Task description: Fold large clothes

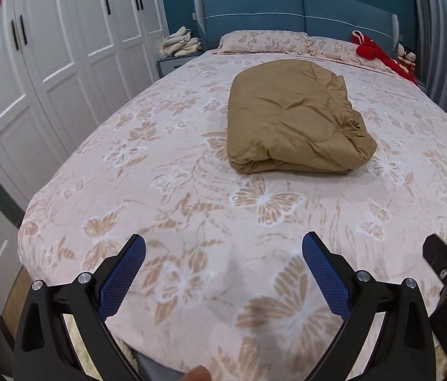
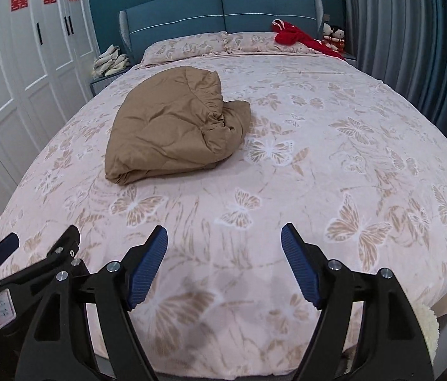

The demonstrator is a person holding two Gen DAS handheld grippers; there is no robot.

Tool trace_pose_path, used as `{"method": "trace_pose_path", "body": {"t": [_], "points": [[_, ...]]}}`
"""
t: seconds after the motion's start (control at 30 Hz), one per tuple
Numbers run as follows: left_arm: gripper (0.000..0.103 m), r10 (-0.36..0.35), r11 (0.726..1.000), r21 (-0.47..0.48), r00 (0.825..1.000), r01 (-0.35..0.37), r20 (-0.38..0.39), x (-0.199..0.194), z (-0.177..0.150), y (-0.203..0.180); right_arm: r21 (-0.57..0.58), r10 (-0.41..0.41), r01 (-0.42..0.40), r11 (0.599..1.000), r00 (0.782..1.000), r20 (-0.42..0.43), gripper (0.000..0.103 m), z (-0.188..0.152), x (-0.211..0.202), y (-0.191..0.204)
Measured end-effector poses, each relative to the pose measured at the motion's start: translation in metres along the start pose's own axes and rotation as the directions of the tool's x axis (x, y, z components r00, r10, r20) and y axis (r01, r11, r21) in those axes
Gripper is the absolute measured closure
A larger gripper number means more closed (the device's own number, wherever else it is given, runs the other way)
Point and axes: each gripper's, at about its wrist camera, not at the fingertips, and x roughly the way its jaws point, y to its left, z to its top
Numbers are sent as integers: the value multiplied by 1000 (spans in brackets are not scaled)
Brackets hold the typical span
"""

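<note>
A bedroom with a teal wall and a blue padded headboard [image 1: 296, 16] holds a wide bed [image 1: 191, 222] covered by a pink blanket with beige butterflies. To the left of the fingers stands a white wardrobe [image 1: 64, 47]; its doors carry red paper cuttings of the Chinese double-happiness sign, and four of them can be counted in the right wrist view. To the right hang grey-blue curtains [image 2: 413, 47].

Far ahead of the fingers, at the head of the bed, lie two pillows [image 1: 261, 41] in the same butterfly cloth. One red garment [image 2: 299, 39] lies on the right pillow, and two small dolls [image 2: 334, 35] stand just beside it. On the nightstand at the left rests a pile of pale cloth [image 1: 180, 43].

The task's thing, one tan quilted garment [image 1: 293, 120], lies folded into a thick bundle on the middle of the bed, well ahead of both pairs of fingers and apart from them. In the right wrist view it is ahead and to the left.

The left gripper [image 1: 223, 249] hangs over the foot of the bed with its blue fingers [image 1: 121, 281] spread wide, and nothing is between them. The right gripper [image 2: 224, 238] has its fingers [image 2: 147, 270] also wide apart and empty. On the right gripper's body, seen in the left wrist view, the letters "DA" can be read; the rest is cut off.
</note>
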Motion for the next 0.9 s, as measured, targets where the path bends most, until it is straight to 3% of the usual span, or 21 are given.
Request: {"method": "trace_pose_path", "body": {"t": [0.9], "points": [[7, 52, 998, -38, 999, -52, -9, -12, -15, 18, -43, 41, -41, 998, 999, -16, 30, -18, -10, 19]]}}
